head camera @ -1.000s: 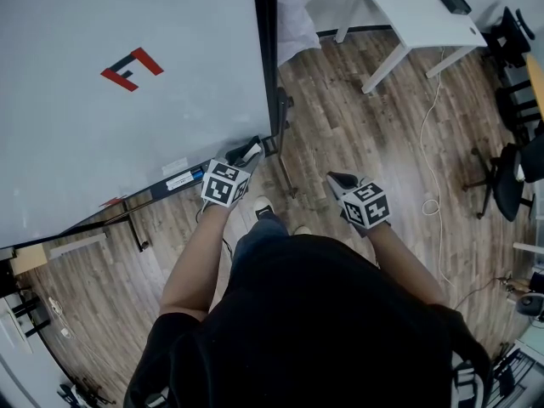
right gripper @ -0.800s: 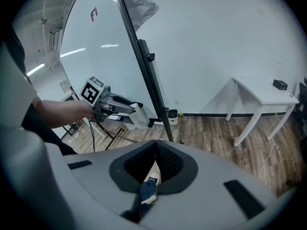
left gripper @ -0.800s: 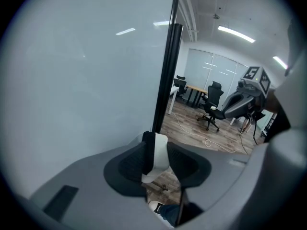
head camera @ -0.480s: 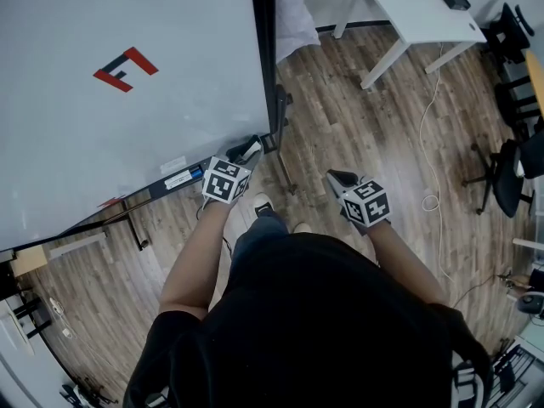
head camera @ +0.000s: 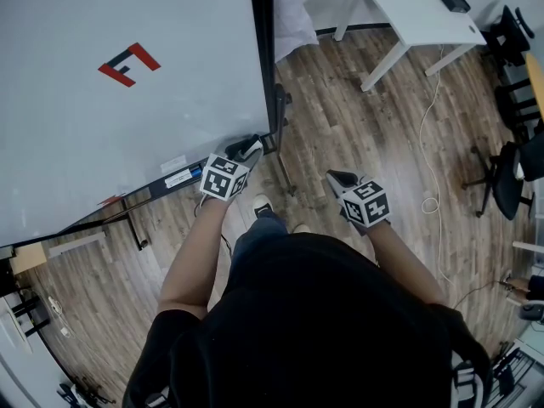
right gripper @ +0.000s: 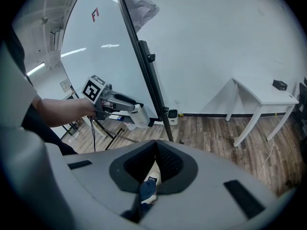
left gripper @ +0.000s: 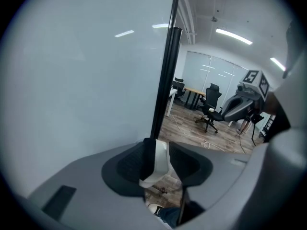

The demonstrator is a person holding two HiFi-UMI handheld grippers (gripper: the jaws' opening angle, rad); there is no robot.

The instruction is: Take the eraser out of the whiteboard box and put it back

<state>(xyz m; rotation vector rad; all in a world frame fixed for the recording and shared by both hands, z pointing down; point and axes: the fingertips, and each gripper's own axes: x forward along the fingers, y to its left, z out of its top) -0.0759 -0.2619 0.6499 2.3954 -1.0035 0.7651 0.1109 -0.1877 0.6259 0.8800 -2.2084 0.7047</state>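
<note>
Gripper in the left hand [head camera: 245,150] had its jaws opening around the white eraser [left gripper: 157,166], down at the whiteboard [head camera: 102,143] lower right corner, mid-frame in the head view. Couldn't tell if the eraser was actually seated in the box, so it could've slipped off onto the wood floor [head camera: 357,117]. Right gripper [right gripper: 156,150], jaws together and empty, hung too far right to catch it.

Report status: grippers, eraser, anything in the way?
Left hand-held gripper opening, eraser between its jaws at the whiteboard's lower corner. Right hand-held gripper shut, empty, held aside. No obstruction seen.
</note>
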